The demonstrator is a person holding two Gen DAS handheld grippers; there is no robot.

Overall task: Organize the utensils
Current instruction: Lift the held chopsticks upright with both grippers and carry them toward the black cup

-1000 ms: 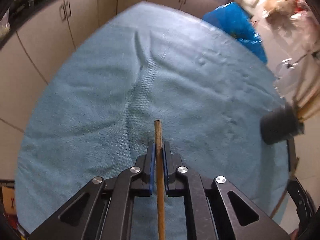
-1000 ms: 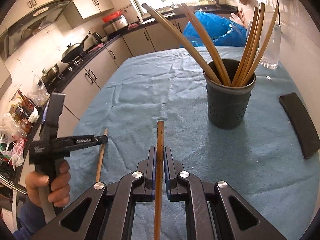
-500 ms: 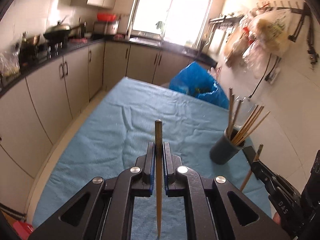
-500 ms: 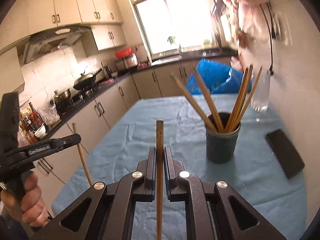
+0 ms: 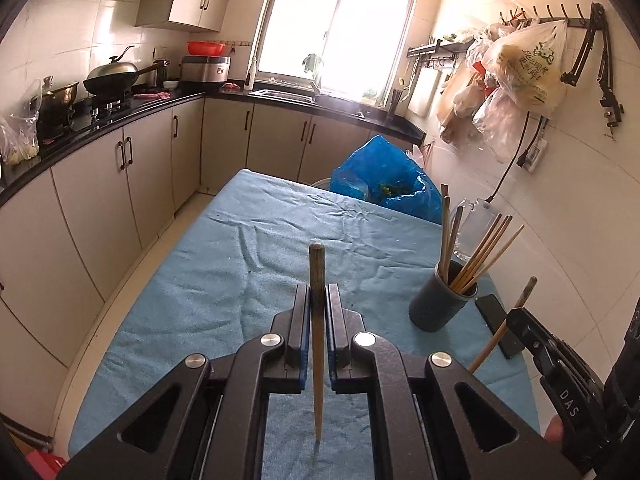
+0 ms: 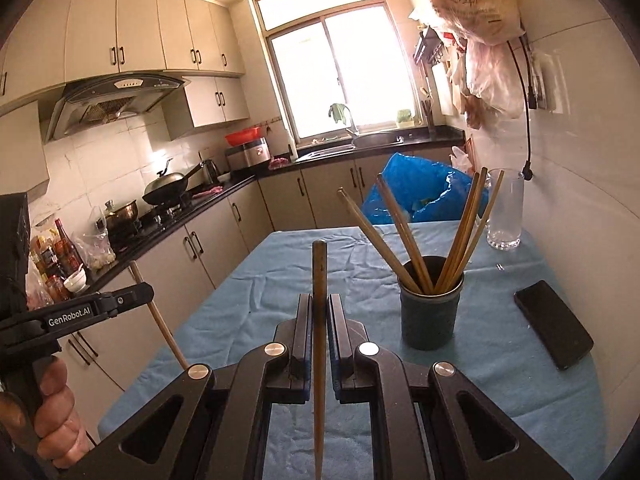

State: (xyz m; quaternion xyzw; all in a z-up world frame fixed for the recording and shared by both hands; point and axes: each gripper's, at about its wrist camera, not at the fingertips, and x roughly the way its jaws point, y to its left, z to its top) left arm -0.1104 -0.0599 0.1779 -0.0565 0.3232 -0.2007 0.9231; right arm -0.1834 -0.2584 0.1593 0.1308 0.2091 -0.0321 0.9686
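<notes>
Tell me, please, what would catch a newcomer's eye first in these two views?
Most striking: each hand-held gripper, left and right, is shut on a single wooden chopstick above the blue cloth. To the right stands a dark holder bristling with chopsticks, with a black phone lying beyond it.

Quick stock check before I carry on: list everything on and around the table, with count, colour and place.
Holder: one, dark grey, on the cloth, right of centre.
Chopsticks in holder: several, wooden, leaning outward.
Held chopsticks: two, wooden, one in the left tool, one in the right.
Phone: one, black, flat, right of the holder.
Glass: one, clear, far right.
Bag: one, blue, beyond the table.
Cloth: one, blue, covering the table.
Left tool: black, shut.
Right tool: black, shut.
</notes>
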